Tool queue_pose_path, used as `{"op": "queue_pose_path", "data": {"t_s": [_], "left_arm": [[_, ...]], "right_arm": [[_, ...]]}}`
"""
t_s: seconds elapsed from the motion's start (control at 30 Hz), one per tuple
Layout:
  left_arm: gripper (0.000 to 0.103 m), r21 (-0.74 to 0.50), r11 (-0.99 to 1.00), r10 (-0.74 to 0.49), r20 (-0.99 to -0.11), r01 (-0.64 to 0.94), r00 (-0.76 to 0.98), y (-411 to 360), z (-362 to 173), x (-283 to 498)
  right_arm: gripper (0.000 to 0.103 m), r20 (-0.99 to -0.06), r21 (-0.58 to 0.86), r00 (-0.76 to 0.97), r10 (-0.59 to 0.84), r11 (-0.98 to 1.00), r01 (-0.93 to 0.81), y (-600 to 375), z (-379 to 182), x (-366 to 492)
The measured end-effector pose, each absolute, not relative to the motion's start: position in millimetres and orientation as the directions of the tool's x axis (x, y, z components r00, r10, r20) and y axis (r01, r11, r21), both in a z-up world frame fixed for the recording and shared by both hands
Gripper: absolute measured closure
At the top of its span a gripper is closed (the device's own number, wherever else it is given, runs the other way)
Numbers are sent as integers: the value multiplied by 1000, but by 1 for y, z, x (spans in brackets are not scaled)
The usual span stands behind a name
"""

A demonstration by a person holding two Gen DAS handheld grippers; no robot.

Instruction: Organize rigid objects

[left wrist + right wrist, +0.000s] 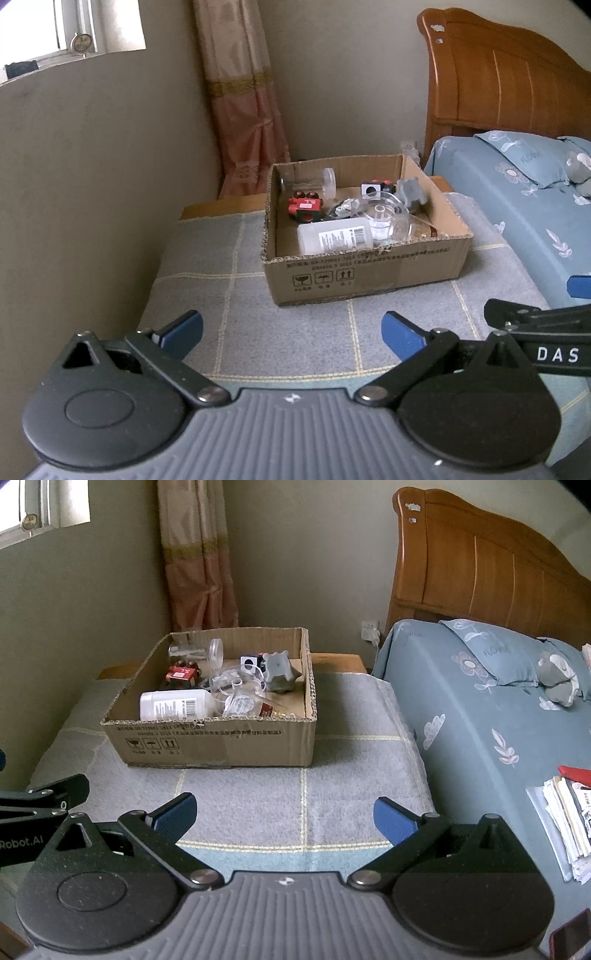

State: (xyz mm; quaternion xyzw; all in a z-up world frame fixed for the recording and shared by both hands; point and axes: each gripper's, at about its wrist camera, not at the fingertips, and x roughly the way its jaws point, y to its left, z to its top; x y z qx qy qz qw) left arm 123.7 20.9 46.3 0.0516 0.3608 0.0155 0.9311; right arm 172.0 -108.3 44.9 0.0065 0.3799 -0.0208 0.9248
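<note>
An open cardboard box [369, 275] [207, 746] stands on a grey checked cloth. Inside lie a white bottle [334, 235] [175, 703], a red toy car [304, 207] [181, 674], a clear jar [314, 179] [199, 650], a grey knobbed piece [412, 192] [280, 670], a small black-and-white cube [371, 189] [249, 662] and clear plastic parts [388, 216] [236, 694]. My left gripper [291, 330] is open and empty, well short of the box. My right gripper [284, 814] is open and empty, also short of the box.
The cloth [236, 314] [332, 775] covers a low stand against the wall. A bed with a blue flowered sheet [517, 206] [480, 709] and wooden headboard [480, 565] lies to the right. A stack of papers [569, 823] lies on the bed. A curtain [243, 92] hangs behind.
</note>
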Motion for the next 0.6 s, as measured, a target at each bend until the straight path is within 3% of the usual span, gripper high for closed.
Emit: {"op": "queue_pose_path", "data": {"t_s": [0.6], "left_arm": [[1, 101, 995, 63, -668, 7, 742, 21, 48, 122]], "right_arm": [[0, -693, -8, 720, -37, 999, 44, -108, 49, 169]]}}
